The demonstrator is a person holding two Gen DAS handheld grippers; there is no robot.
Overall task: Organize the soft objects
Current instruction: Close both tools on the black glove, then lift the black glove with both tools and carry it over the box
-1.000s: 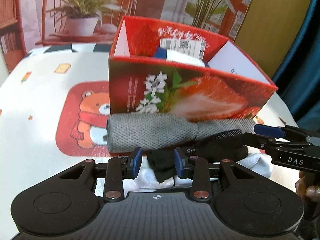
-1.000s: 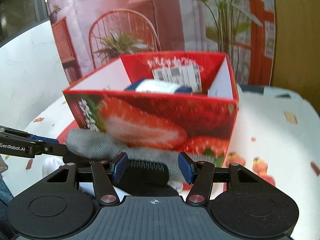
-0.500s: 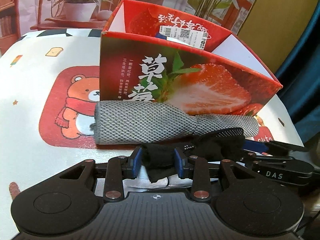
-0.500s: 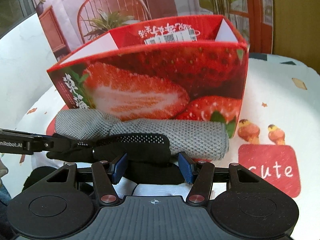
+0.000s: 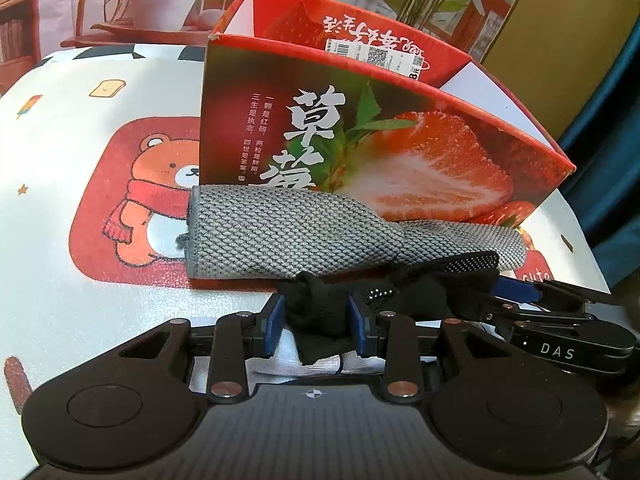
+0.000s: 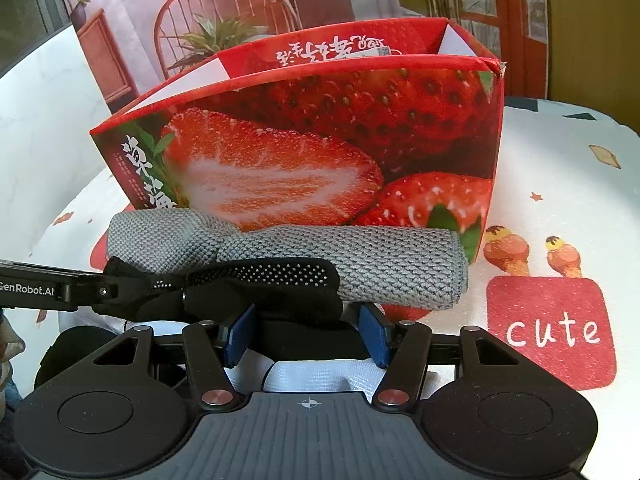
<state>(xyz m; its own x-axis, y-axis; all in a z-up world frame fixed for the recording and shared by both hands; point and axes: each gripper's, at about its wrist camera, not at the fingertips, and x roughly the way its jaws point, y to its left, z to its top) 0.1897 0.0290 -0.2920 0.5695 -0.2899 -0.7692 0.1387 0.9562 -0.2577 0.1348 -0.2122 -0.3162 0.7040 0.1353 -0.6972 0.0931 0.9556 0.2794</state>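
A black sock with white grip dots (image 6: 272, 280) is stretched between my two grippers, low over a white cloth (image 6: 316, 376). My left gripper (image 5: 318, 326) is shut on one bunched end of the sock (image 5: 320, 312). My right gripper (image 6: 307, 334) is shut on the other end, and black fabric fills the gap between its blue pads. A rolled grey knit cloth (image 5: 288, 236) lies just beyond the sock, against the front wall of a red strawberry box (image 5: 400, 152). The right gripper (image 5: 508, 296) shows at the right of the left wrist view. The left gripper (image 6: 108, 280) shows at the left of the right wrist view.
The box (image 6: 320, 148) is open at the top and stands on a white tablecloth with a bear print (image 5: 132, 200) and a red "cute" patch (image 6: 552, 332). A printed backdrop of chair and plants (image 6: 224, 28) hangs behind. A blue curtain (image 5: 612, 160) is at the right.
Both grippers have sunk with the black sock, which now lies low over the white cloth. The box front looms higher and its inside has dropped out of sight.
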